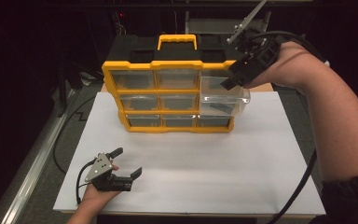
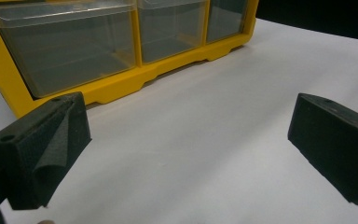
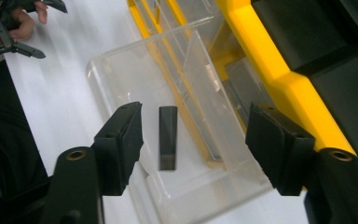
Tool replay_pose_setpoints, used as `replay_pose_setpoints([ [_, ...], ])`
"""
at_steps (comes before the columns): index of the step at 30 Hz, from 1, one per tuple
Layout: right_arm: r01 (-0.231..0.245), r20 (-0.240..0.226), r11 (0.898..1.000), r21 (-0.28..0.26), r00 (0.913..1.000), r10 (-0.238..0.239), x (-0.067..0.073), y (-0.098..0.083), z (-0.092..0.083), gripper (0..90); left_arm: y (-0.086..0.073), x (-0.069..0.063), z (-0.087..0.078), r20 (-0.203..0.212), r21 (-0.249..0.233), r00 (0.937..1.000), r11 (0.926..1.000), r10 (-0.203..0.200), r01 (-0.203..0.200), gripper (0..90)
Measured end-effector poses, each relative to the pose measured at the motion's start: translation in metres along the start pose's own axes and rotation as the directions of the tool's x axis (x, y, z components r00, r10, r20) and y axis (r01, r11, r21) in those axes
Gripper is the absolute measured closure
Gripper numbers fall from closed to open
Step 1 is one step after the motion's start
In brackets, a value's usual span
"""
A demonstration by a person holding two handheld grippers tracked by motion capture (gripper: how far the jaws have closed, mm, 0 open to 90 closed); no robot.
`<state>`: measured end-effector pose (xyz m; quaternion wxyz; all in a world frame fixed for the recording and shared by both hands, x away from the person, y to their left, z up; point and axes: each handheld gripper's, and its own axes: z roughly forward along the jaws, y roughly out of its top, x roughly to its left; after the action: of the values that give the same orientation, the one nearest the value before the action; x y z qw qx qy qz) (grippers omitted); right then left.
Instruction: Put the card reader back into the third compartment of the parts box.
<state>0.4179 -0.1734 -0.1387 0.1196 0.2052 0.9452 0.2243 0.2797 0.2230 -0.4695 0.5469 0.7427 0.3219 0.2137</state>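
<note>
- The organizer (image 1: 168,91), a yellow-framed case of clear drawers with a handle on top, stands upright at the far side of the worktop (image 1: 191,172), its drawer fronts toward the person, so each drawer can be pulled straight toward them.
- One drawer (image 1: 223,100), at the organizer's right column, middle row as far as I can tell, is pulled well out of the frame and juts forward over the worktop; judged from this, it was drawn out so its open top could be reached from above.
- A small black bar (image 3: 168,136) lies flat on the floor of that drawer, near its front, touching nothing else that I can see.
- The right hand-held gripper (image 3: 193,149) hangs above the pulled-out drawer, pointed down into it. Its jaws stand apart with the bar below and between them, and neither pad touches it. It holds nothing, which suits a bar just let go or one about to be picked up; which of the two I cannot tell.
- The left hand-held gripper (image 1: 126,163) rests low on the worktop, well in front of the organizer and toward its left end, jaws spread wide and empty. It seems parked there to stay out of the way, aimed at the organizer's bottom row.
- The other drawers sit flush in the frame.
</note>
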Motion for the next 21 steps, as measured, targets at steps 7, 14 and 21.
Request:
replay_pose_setpoints([
  [7, -0.005, 0.016, 1.0, 0.017, 0.9999, 0.005, 0.006, -0.017, -0.01, 34.8, 0.0, 0.0, 0.0, 0.002, 0.002, 1.0, 1.0, 0.005, -0.005, 0.3],
  [14, -0.014, 0.023, 1.0, 0.025, 0.9997, 0.014, 0.011, -0.036, -0.016, 34.7, 0.001, -0.001, 0.001, 0.002, 0.004, 1.0, 1.0, 0.002, -0.002, 0.3],
  [21, -0.027, 0.034, 0.999, 0.044, 0.9991, 0.026, 0.014, -0.056, -0.02, 34.5, 0.001, 0.0, 0.001, 0.0, 0.007, 1.0, 1.0, 0.002, -0.002, 0.3],
])
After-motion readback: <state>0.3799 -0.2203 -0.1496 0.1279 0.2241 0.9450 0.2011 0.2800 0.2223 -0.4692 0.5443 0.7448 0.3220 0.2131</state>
